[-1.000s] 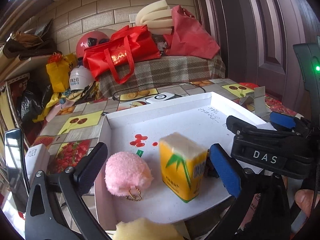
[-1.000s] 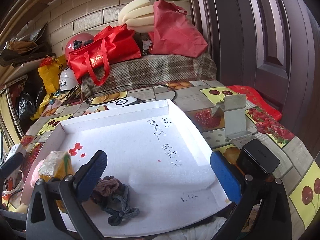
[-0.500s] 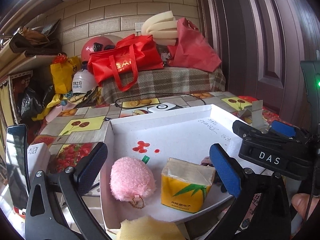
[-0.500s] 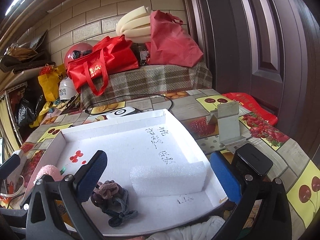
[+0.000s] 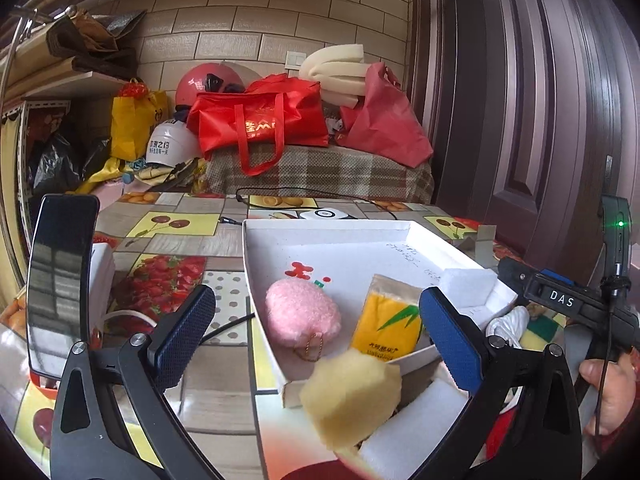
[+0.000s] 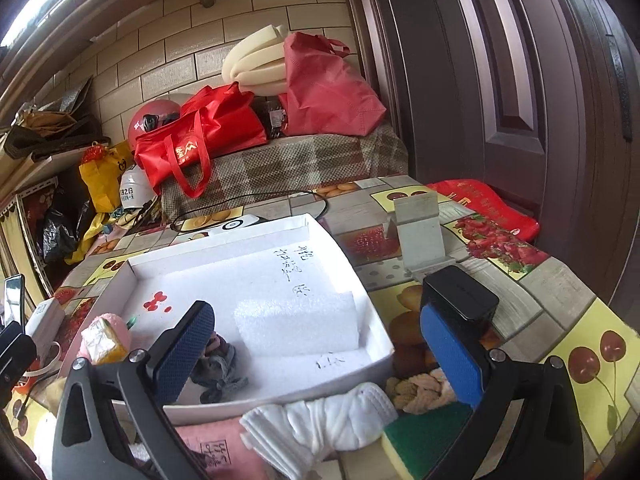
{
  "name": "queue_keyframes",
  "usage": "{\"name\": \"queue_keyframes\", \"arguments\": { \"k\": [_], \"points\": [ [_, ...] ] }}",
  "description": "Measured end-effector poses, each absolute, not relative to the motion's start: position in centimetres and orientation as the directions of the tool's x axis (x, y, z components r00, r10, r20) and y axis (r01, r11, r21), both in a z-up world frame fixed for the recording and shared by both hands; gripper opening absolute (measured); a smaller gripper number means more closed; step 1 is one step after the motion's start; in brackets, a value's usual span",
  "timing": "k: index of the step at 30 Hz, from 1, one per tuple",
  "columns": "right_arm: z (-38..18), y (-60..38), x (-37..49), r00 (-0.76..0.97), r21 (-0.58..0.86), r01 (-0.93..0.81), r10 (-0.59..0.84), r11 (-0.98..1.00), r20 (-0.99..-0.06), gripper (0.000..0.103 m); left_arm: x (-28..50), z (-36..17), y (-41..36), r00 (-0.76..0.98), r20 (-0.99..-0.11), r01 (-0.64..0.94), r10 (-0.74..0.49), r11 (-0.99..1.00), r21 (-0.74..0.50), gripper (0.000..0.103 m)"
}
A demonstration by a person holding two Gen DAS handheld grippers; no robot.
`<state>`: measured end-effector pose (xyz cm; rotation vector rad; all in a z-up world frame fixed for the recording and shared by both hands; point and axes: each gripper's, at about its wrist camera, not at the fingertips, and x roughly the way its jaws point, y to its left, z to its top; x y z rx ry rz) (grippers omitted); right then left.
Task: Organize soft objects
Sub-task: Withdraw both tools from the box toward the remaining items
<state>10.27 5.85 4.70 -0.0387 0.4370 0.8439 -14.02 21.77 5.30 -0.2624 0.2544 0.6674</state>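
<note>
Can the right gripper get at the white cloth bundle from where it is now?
Probably yes. The right gripper is open and empty, and the white cloth bundle lies just below and between its fingers, outside the white tray, with nothing lying on top of it.

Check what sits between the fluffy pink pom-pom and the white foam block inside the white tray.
In the left wrist view, a yellow tissue pack stands between the fluffy pink pom-pom and the white foam block in the white tray.
</note>
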Motion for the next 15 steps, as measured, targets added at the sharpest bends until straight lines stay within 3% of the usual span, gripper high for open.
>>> {"name": "queue_keyframes", "arguments": {
  "k": [7,11,15],
  "points": [
    [4.5,2.4,9.1,0.537,0.142,-0.758,0.733,0.636,-0.416,0.103,-15.3,4.1,21.4,0.77,-0.457,-0.558,0.445,0.817,-0.146,0.103],
    [4.1,0.5,8.0,0.463,0.163,-0.802,0.77,0.575,-0.439,0.103,-15.3,3.9,20.5,0.79,-0.466,-0.504,0.398,0.854,-0.126,0.102],
    [3.9,-0.9,6.3,0.362,0.18,-0.859,0.819,0.478,-0.446,0.103,-13.4,3.3,20.2,0.763,-0.54,-0.471,0.355,0.878,-0.088,0.088]
  ]
}}
